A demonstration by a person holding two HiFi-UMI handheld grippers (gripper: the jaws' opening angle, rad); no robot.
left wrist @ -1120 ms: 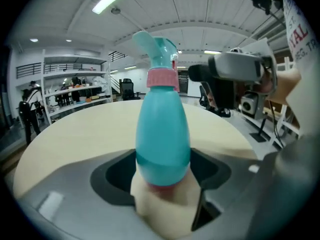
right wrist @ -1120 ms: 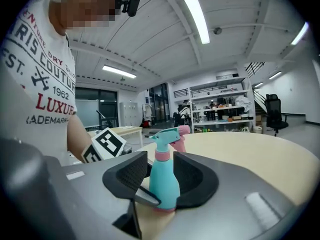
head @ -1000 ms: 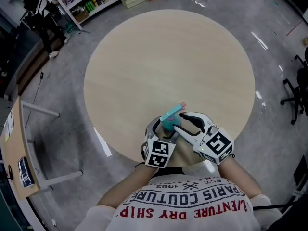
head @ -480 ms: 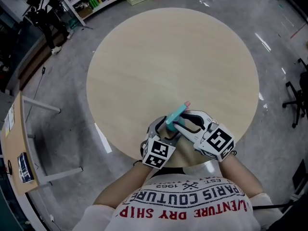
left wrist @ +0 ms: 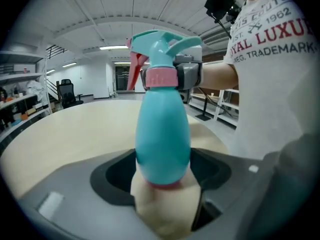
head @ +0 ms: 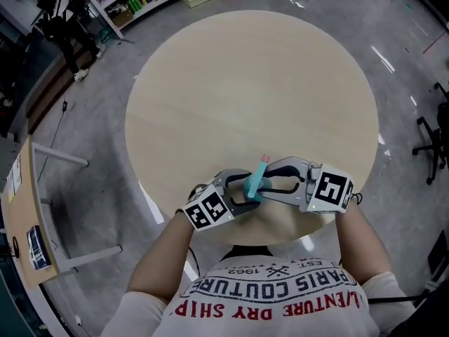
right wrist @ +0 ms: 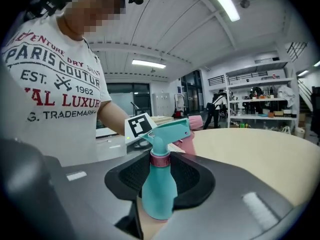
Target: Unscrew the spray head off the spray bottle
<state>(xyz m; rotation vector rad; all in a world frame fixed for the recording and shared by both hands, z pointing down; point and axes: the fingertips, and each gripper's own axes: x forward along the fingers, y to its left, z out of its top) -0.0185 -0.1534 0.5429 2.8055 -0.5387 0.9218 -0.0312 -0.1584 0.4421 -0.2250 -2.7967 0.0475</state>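
Observation:
A teal spray bottle (head: 252,183) with a pink collar and pink nozzle tip is held tilted over the near edge of the round table (head: 245,83). My left gripper (head: 242,196) comes in from the left and is shut on the bottle's lower body (left wrist: 162,134). From the right, my right gripper (head: 265,188) is shut on the bottle higher up; its grey finger (left wrist: 189,76) lies against the pink collar (left wrist: 161,77). The teal spray head (right wrist: 170,131) stands above the collar (right wrist: 160,159), with the left gripper's marker cube (right wrist: 140,126) behind it.
The pale wooden table is bare beyond the bottle. Office chairs (head: 429,140) stand on the grey floor to the right, shelves with boxes (head: 140,2) at the far left, and a side desk (head: 17,209) at the left edge.
Both grippers have swung outward, the left cube going left and the right cube right. The bottle has turned so its nozzle points more straight away from me.

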